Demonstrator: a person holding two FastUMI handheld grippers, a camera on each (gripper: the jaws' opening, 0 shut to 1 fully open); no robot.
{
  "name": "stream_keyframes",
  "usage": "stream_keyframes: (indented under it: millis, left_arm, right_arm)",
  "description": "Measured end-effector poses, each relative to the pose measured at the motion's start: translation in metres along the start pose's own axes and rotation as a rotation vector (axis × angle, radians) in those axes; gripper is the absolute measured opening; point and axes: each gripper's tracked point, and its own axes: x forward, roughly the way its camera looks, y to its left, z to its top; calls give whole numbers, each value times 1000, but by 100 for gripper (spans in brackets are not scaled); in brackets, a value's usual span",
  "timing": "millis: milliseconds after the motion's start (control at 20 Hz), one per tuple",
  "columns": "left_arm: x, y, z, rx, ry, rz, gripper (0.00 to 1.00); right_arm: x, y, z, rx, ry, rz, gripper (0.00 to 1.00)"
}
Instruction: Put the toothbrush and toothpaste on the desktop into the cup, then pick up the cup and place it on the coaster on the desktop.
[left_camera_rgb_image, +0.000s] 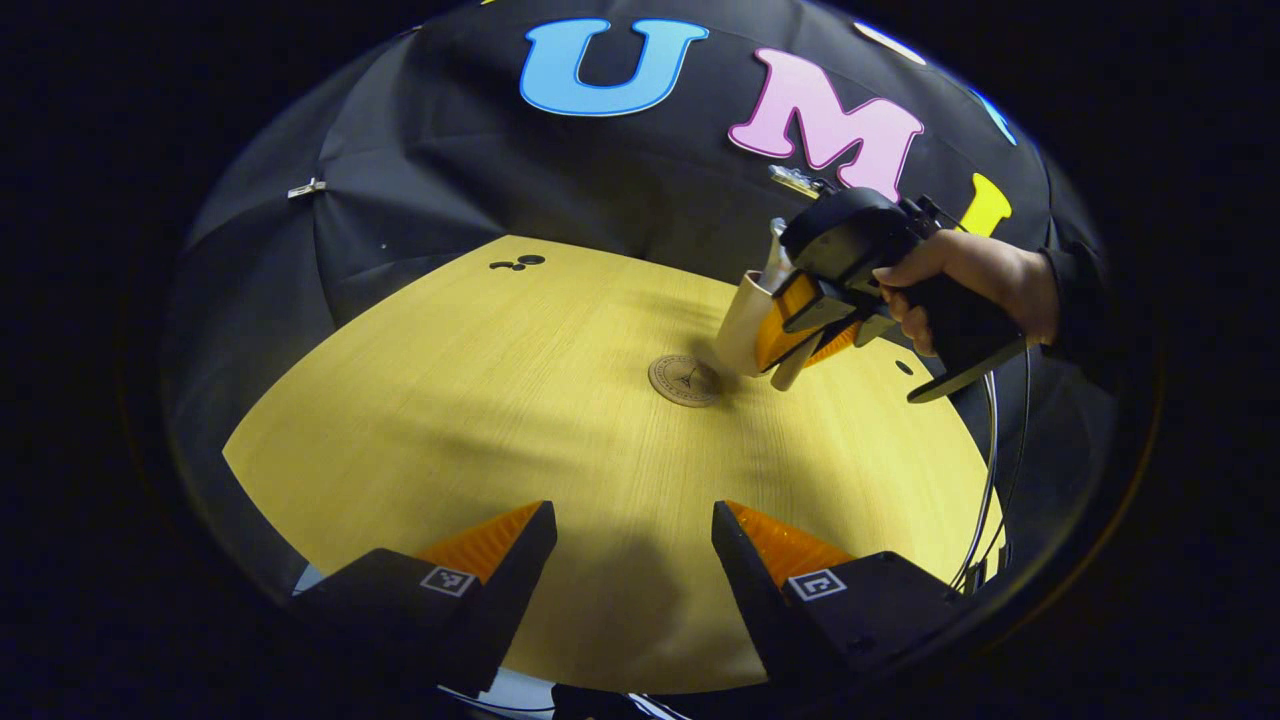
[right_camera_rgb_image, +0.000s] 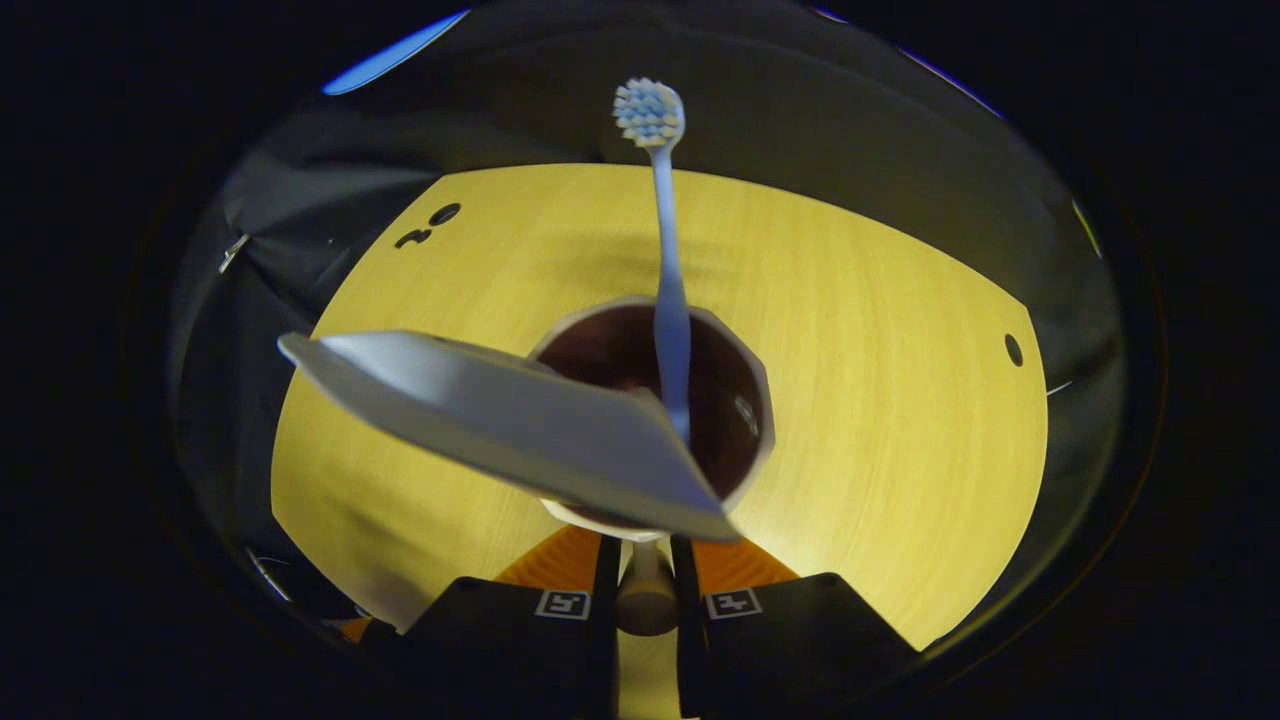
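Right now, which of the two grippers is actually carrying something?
The right gripper, held by the hand: its fingers are shut on the cup's handle, with toothbrush and toothpaste inside. The left gripper is open over the table.

Left tool (left_camera_rgb_image: 634, 545) fingers spread wide and level, right tool (right_camera_rgb_image: 645, 565) clamped narrow, hand (left_camera_rgb_image: 965, 285) gripping its handle

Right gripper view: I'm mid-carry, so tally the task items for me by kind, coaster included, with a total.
Beige handled cup, gripped by its handle: 1
Pale blue toothbrush, standing in the cup: 1
White toothpaste tube, leaning out of the cup: 1
Round brown coaster, bare on the yellow wooden desktop: 1
Total: 4
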Motion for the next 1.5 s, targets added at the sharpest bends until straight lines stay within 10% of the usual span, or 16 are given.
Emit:
stream_keyframes:
  millis: [900, 950, 1000, 1150, 1500]
  left_arm:
    - [-15, -13, -4, 1, 37, 18, 98]
    - [-13, -13, -3, 4, 40, 20, 98]
    - [-12, -12, -3, 8, 40, 21, 98]
    - [-9, -17, -3, 24, 45, 24, 98]
    - [-22, -31, 9, 49, 36, 24, 98]
  right_arm:
    - [38, 48, -13, -53, 65, 27, 26]
    - [32, 48, -13, -44, 57, 42, 47]
    - [31, 52, -14, -32, 53, 64, 41]
    - [17, 56, -23, 3, 62, 129, 98]
    - [-33, 24, -36, 87, -33, 177, 99]
